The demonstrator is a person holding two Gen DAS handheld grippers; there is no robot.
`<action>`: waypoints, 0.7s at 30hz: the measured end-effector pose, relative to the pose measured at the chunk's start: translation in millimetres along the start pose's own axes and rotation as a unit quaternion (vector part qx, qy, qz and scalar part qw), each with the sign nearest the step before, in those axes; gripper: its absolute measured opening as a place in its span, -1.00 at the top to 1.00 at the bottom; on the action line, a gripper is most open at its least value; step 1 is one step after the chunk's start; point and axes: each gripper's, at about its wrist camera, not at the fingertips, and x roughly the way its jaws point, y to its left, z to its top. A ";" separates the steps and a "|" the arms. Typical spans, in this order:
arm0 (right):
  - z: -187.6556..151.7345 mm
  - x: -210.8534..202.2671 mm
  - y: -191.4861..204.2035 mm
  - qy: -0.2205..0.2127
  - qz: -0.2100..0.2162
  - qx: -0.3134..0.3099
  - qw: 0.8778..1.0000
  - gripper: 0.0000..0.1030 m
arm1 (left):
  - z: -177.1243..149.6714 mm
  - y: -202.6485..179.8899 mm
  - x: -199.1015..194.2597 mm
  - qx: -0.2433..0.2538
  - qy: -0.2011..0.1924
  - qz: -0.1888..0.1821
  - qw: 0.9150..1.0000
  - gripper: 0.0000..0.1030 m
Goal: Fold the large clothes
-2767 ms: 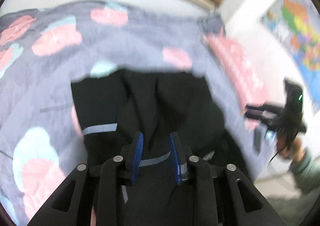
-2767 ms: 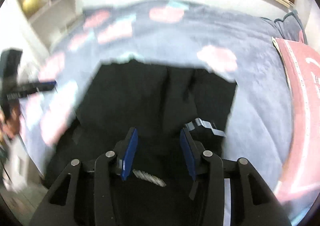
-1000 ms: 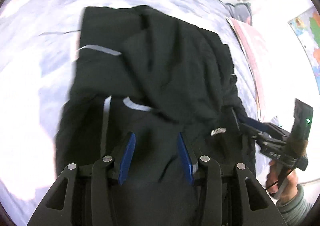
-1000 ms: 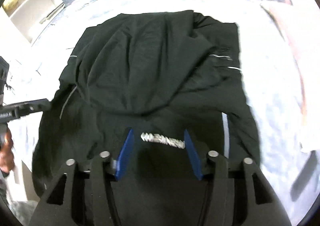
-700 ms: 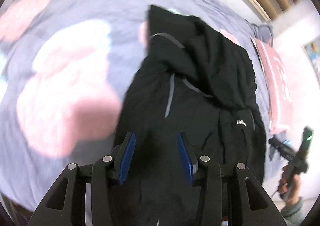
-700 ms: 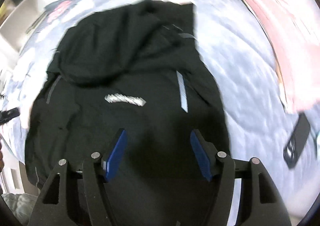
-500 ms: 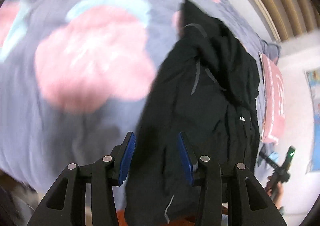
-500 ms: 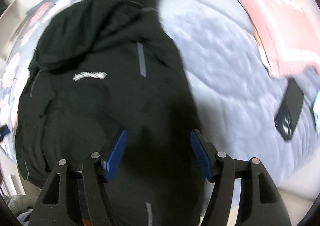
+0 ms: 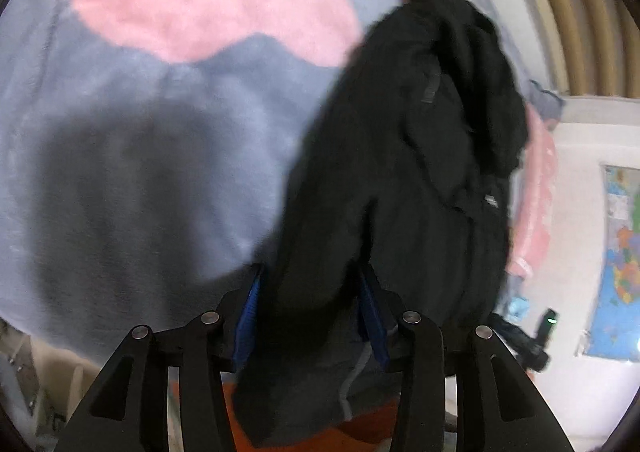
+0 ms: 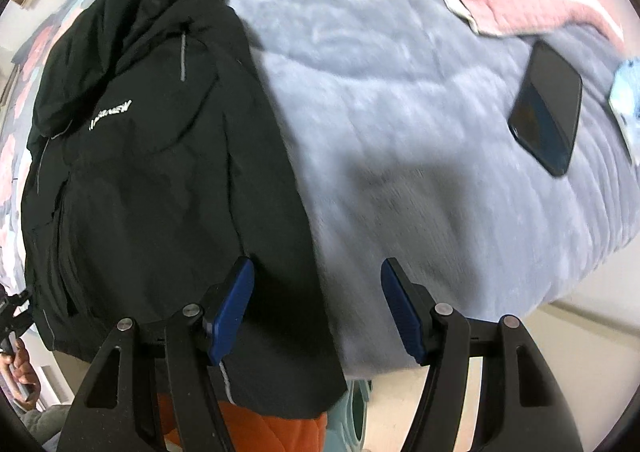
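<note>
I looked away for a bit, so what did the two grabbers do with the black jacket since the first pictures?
Both moved apart to the side edges of the black jacket. The left gripper now straddles its left edge, fabric between the fingers. The right gripper has just been opening and straddles the right edge, nothing pinched. The jacket stayed on the blanket, hood still folded down.
</note>
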 end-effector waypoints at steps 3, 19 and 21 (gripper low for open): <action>-9.4 -4.6 -10.3 0.002 0.007 0.006 1.000 -0.32 | -10.0 -37.1 -15.2 0.062 0.005 -0.093 0.994 0.10; -43.1 -24.6 35.0 0.009 0.138 -0.083 0.987 0.12 | -9.1 -75.5 18.1 0.093 0.068 -0.080 0.990 0.04; -41.1 -21.9 39.4 0.015 0.153 -0.083 0.985 0.12 | -9.6 -79.1 14.1 0.097 0.074 -0.093 0.988 0.04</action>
